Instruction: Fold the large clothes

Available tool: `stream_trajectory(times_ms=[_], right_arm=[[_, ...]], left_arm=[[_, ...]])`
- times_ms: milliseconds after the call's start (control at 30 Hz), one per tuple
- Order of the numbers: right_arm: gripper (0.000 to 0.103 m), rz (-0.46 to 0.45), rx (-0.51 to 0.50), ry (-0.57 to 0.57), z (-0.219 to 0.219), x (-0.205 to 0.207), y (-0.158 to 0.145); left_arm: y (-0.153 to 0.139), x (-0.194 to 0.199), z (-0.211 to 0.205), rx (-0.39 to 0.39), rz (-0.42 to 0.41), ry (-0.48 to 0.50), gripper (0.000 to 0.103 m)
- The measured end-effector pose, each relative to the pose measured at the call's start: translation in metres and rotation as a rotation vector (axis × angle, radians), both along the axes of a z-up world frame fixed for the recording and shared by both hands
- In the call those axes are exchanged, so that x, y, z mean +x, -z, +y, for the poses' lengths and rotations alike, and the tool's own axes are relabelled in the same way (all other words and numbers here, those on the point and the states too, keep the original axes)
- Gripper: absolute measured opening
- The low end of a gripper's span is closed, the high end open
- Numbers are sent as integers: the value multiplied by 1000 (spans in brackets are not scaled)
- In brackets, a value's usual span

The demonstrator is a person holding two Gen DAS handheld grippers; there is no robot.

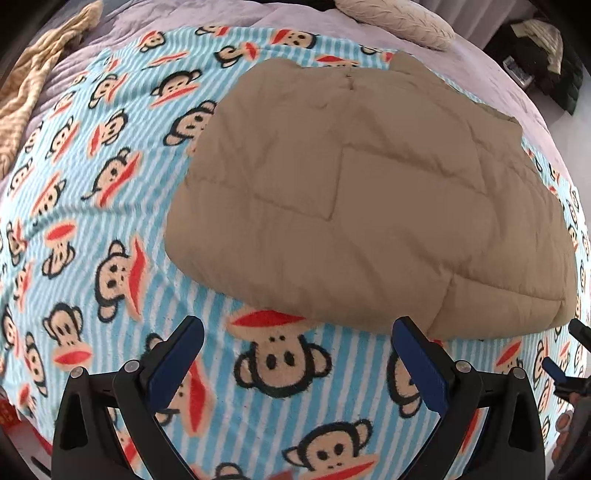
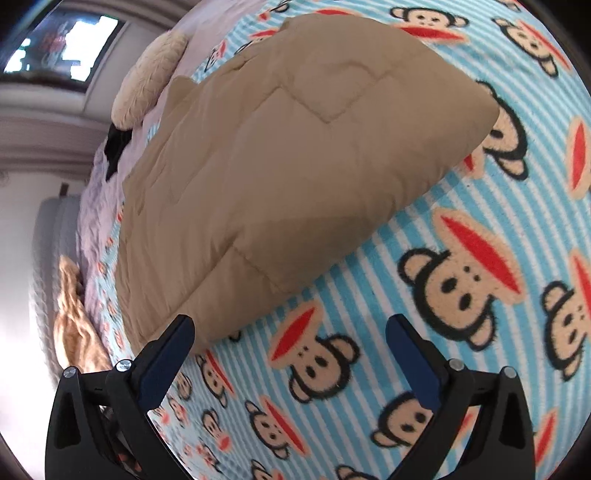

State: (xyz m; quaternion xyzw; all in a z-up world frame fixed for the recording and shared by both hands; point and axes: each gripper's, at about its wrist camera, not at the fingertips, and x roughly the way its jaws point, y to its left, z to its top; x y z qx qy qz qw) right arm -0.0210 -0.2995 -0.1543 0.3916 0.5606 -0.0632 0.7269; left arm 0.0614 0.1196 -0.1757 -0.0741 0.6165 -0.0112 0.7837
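I found myself working in a home bedroom. A bed (image 1: 480,74) carried a lilac cover, a monkey-print fleece blanket (image 1: 92,221) and a pillow (image 1: 399,22), with a window (image 2: 70,44) nearby.

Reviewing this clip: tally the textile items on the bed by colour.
Tan quilted garment: 1
Blue striped monkey blanket: 1
Lilac bedcover: 1
Cream pillow: 1
Beige crumpled cloth: 1
Total: 5

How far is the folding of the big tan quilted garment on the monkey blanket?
Done: the tan quilted garment lies folded into a compact block on the striped monkey-print blanket. In hand: nothing; the left gripper and right gripper are open and empty. Left: perhaps one more fold.
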Motion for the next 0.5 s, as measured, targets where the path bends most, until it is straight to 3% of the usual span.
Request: stream_trajectory(times_ms=[133, 267, 333, 500], right_arm=[[103, -42, 79, 75, -13, 4, 14], [103, -84, 154, 155, -26, 8, 27], [103, -81, 181, 162, -29, 10, 33], [103, -89, 213, 141, -30, 18, 41]], left_arm=[[11, 1, 12, -105, -6, -45, 102], [26, 3, 30, -346, 5, -130, 102], [32, 5, 38, -426, -1, -172, 102], [50, 17, 51, -543, -12, -283, 102]])
